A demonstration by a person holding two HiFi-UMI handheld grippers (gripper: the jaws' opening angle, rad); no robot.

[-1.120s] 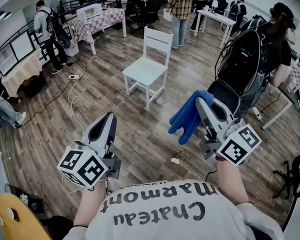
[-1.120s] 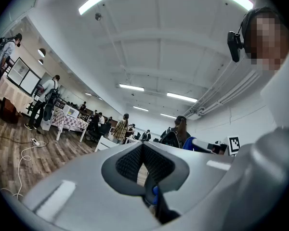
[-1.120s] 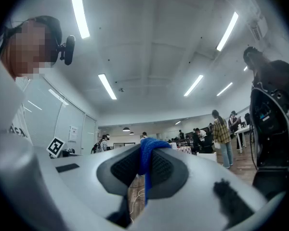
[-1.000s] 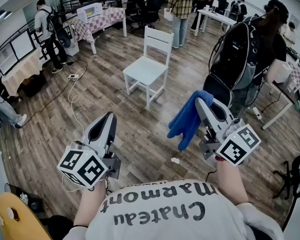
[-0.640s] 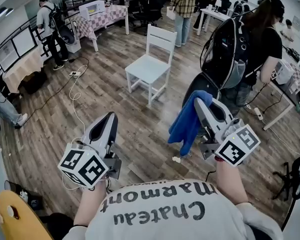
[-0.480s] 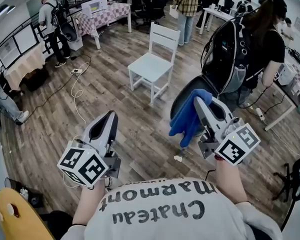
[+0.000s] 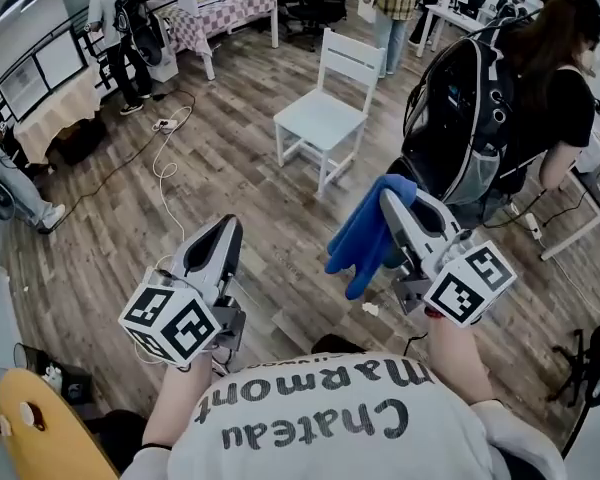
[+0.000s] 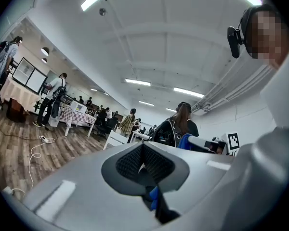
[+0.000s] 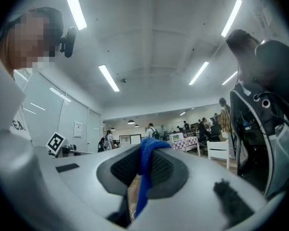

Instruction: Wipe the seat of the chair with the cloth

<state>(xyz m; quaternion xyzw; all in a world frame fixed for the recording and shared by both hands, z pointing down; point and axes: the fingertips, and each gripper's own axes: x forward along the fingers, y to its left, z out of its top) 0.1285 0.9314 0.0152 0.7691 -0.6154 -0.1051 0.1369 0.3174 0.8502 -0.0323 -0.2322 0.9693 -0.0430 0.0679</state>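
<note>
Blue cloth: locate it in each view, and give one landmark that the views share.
Head view: blue cloth right of centre, hanging from the right gripper.
Left gripper view: small blue patch right of centre.
Right gripper view: centre, clamped between the jaws.
Shared landmark: the white chair.

Shirt: "Chateau Marmont" in dark letters on the wearer's pale shirt [image 7: 320,408]; it reads upside down in the head view.
Left cube: the cube [image 7: 170,323] on the left gripper [image 7: 223,230] has black-and-white square markers on its faces. They are patterns only, with no letters or numbers.
Right cube: the cube [image 7: 468,283] on the right gripper [image 7: 388,200] has the same kind of square markers, with no text.
Wall sheet: a pale sheet [image 9: 77,129] on a panel in the right gripper view is too small to read.
</note>
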